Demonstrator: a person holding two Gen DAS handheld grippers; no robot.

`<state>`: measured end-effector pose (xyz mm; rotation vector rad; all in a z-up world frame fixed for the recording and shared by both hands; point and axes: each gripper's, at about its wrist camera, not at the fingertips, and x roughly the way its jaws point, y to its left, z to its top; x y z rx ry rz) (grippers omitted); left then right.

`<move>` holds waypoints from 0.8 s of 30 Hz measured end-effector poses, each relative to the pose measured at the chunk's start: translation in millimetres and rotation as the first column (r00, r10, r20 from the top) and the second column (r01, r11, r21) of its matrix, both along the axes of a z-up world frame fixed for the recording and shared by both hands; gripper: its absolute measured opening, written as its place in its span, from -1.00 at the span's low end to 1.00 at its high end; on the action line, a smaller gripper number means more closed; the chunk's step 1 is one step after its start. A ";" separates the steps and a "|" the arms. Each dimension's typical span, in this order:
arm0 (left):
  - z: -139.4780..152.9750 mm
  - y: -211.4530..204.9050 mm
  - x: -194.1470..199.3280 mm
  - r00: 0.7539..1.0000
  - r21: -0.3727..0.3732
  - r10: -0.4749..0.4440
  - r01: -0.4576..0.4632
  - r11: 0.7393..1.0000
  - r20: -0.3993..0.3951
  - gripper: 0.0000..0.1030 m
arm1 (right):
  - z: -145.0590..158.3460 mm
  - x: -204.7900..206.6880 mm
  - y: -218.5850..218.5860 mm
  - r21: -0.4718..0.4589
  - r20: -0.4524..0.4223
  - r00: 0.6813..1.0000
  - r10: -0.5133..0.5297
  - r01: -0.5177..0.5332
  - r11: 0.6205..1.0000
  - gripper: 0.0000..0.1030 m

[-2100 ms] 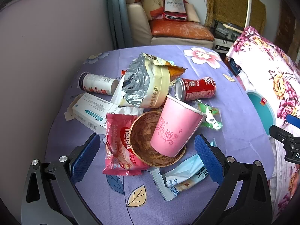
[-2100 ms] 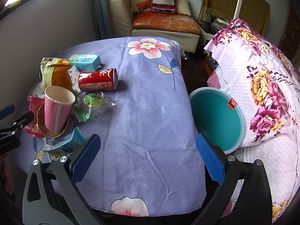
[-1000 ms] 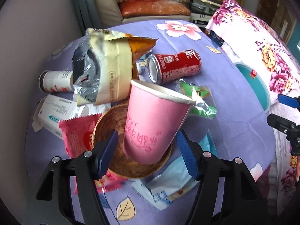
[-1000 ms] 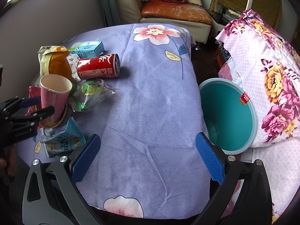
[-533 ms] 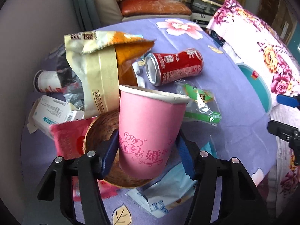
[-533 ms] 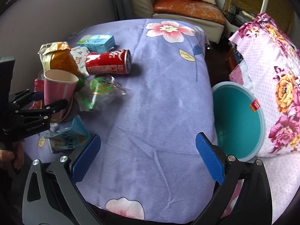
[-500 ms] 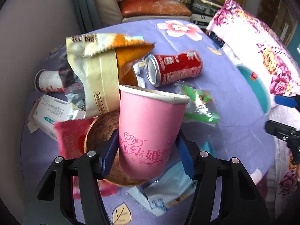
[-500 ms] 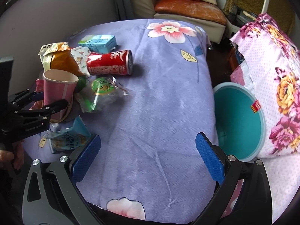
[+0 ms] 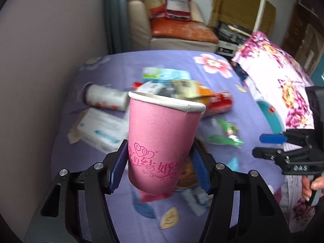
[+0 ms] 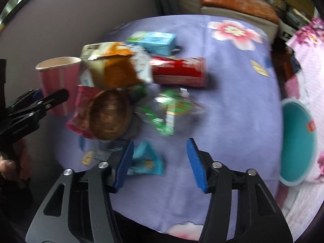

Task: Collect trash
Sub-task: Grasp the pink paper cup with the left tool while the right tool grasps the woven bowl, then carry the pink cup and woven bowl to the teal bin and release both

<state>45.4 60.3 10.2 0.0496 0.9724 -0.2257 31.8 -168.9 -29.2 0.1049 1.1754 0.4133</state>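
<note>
Bench: I see the bench [image 10: 232,93] under a purple flowered cloth, with the trash heaped on its left half in my right view.
Bin: the teal bin [image 10: 297,141] stands off the bench's right edge, beside a flowered bedspread [image 9: 283,85].
Left tool: my left tool [image 9: 160,166] is clamped on the pink cup [image 9: 162,141], blue pads pressed to both sides of its lower half.
Cup: it sits upright in the grip, mouth up, lifted off the bench; in my right view the cup [image 10: 58,81] shows at the far left, above the heap.
Right tool: my right tool [image 10: 160,164] hangs half open with nothing between its pads, over the near bench just beside a blue wrapper [image 10: 145,160].
Can: a red can [image 10: 178,70] lies on its side, near mid-bench.
Snack bag: an orange bag [image 10: 113,68] lies just left of the can.
Carton: a blue carton [image 10: 154,40] lies behind the can.
Bowl: a brown bowl [image 10: 109,115] rests on a red packet [image 10: 81,109].
Green wrapper: it [image 10: 170,109] lies right of the bowl; motion blur hides its print.
</note>
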 end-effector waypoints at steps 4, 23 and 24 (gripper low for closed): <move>-12.0 25.3 6.5 0.999 -0.028 0.035 -0.036 0.999 -0.027 0.19 | -3.8 14.0 37.6 0.041 -0.026 0.997 0.074 -0.073 0.996 -0.44; -36.7 72.9 19.0 0.993 -0.076 0.103 -0.108 0.991 -0.062 0.19 | -58.1 58.3 80.0 0.039 -0.158 0.983 0.090 -0.085 0.996 -0.41; -36.3 71.6 18.9 0.993 -0.077 0.102 -0.106 0.991 -0.062 0.19 | -54.6 60.3 76.6 0.035 -0.149 0.985 0.089 -0.085 0.996 -0.40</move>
